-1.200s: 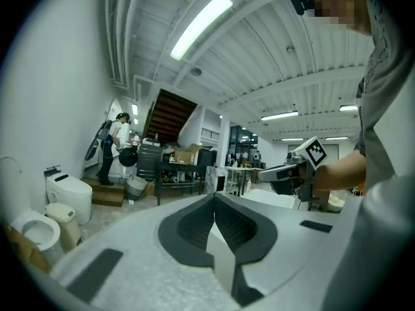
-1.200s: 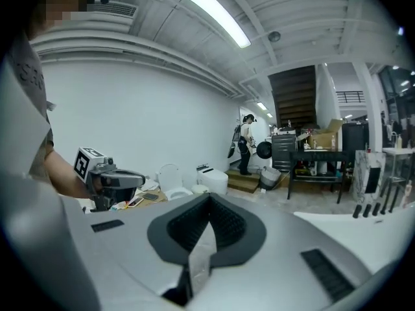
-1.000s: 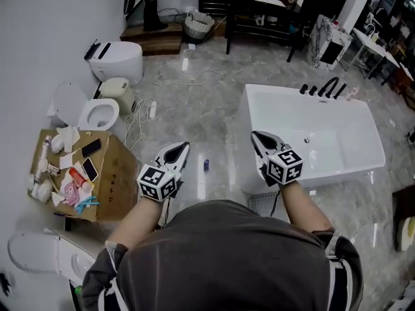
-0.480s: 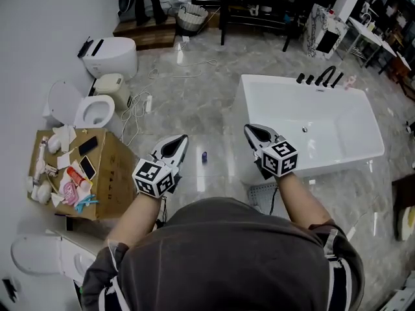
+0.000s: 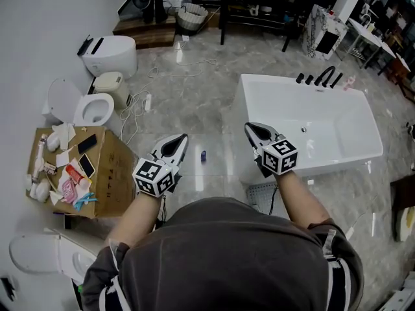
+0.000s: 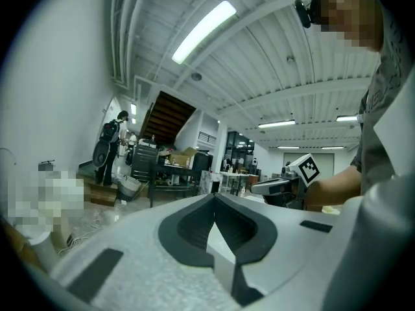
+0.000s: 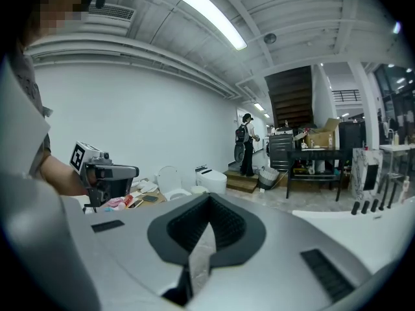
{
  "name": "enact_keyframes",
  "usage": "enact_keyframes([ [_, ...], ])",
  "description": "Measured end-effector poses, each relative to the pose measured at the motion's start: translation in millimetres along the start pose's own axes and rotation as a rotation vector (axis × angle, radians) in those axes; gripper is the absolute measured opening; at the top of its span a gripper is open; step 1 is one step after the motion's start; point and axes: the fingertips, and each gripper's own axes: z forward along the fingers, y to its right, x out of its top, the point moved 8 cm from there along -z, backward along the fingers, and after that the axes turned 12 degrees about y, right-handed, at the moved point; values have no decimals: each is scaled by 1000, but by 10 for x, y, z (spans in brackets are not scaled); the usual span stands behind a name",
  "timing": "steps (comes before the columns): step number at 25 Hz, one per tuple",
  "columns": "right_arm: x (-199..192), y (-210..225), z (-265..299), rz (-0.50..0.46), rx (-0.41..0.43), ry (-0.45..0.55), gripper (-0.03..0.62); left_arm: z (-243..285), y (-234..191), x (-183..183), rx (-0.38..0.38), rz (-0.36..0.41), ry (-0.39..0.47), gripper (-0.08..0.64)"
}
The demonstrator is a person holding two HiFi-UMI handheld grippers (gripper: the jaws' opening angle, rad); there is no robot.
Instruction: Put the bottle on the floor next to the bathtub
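A small blue bottle (image 5: 203,155) stands on the grey marble floor, a short way left of the white bathtub (image 5: 337,128). My left gripper (image 5: 178,140) hovers just left of the bottle, shut, with nothing between its jaws. My right gripper (image 5: 251,128) is held over the tub's near left corner, also shut and empty. In the left gripper view the closed jaws of my left gripper (image 6: 214,197) point across the room, and the right gripper (image 6: 259,187) shows beyond them. The right gripper view has my right gripper (image 7: 209,197) with jaws meeting, and the left gripper (image 7: 130,171) off to the side.
A cardboard box (image 5: 115,173) covered with phones and clutter stands at the left. Toilets (image 5: 94,112) (image 5: 111,54) and loose cables (image 5: 139,118) lie behind it. A drain grate (image 5: 262,193) sits at the tub's near corner. Dark tables (image 5: 259,8) and a basket (image 5: 191,18) stand at the back.
The head view has shifted slightly, so everything sits a little higher and more to the left. Both grippers stay shut and side by side. The bottle has not moved on the floor.
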Motion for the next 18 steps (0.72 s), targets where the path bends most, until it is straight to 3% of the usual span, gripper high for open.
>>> enact_keyframes([
  [18,-62,-42,32,-7,13,-15,-9,-33,16,-60,0,-17,-10,5],
])
